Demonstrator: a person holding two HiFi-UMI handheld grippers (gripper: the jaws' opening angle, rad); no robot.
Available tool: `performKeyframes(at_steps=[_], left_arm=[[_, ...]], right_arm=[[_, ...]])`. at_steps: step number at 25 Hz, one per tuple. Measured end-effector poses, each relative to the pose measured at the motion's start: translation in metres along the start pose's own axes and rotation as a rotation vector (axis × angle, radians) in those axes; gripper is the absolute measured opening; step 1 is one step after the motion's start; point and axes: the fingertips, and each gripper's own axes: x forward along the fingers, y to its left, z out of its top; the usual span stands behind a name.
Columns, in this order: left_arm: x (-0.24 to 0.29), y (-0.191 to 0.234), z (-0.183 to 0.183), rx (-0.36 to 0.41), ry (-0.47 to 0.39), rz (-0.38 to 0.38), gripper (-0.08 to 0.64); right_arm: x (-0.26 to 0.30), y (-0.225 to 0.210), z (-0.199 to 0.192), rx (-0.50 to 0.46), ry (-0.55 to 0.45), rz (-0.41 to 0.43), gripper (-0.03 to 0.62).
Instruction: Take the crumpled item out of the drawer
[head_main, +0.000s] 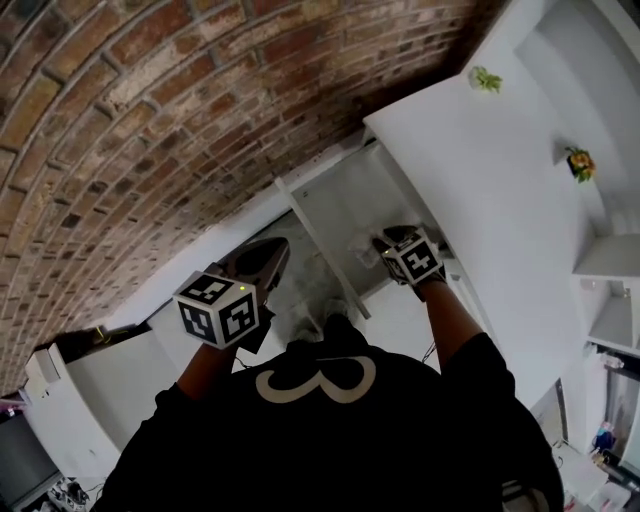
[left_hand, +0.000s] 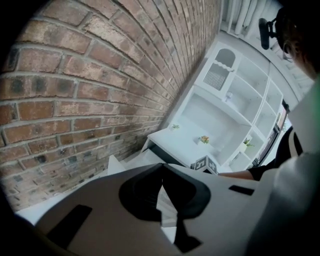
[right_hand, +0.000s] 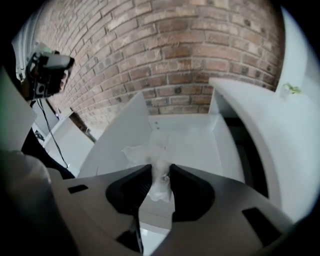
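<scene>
A white drawer (head_main: 335, 195) stands pulled out of the white cabinet under the brick wall. In the right gripper view a crumpled, translucent white item (right_hand: 141, 151) lies in the drawer (right_hand: 120, 131) near its front. One bunched end of it is pinched between the pads of my right gripper (right_hand: 160, 169), which is shut on it. The head view shows that right gripper (head_main: 385, 243) reaching over the drawer's front edge. My left gripper (head_main: 270, 252) hangs to the left, outside the drawer. Its tips meet with nothing between them (left_hand: 161, 166).
The white cabinet top (head_main: 470, 150) runs to the right of the drawer and carries two small potted plants (head_main: 485, 78) (head_main: 580, 162). A brick wall (head_main: 150, 120) rises behind. White shelves (left_hand: 235, 95) stand beyond the cabinet. A low white unit (head_main: 110, 380) is at the left.
</scene>
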Motion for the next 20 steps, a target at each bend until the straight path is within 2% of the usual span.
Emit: performKeyframes(at_steps=[9,20], left_arm=[[-0.022,-0.040,0.013,0.058,-0.055,-0.083,0.003],[-0.074,-0.097,0.041,0.128,-0.157,-0.170,0.003]], right_arm=[[-0.113,0.034,0.062,0.068,-0.367,-0.061,0.120],[-0.245,0.079,0.101,0.118,-0.712,-0.104,0.120]])
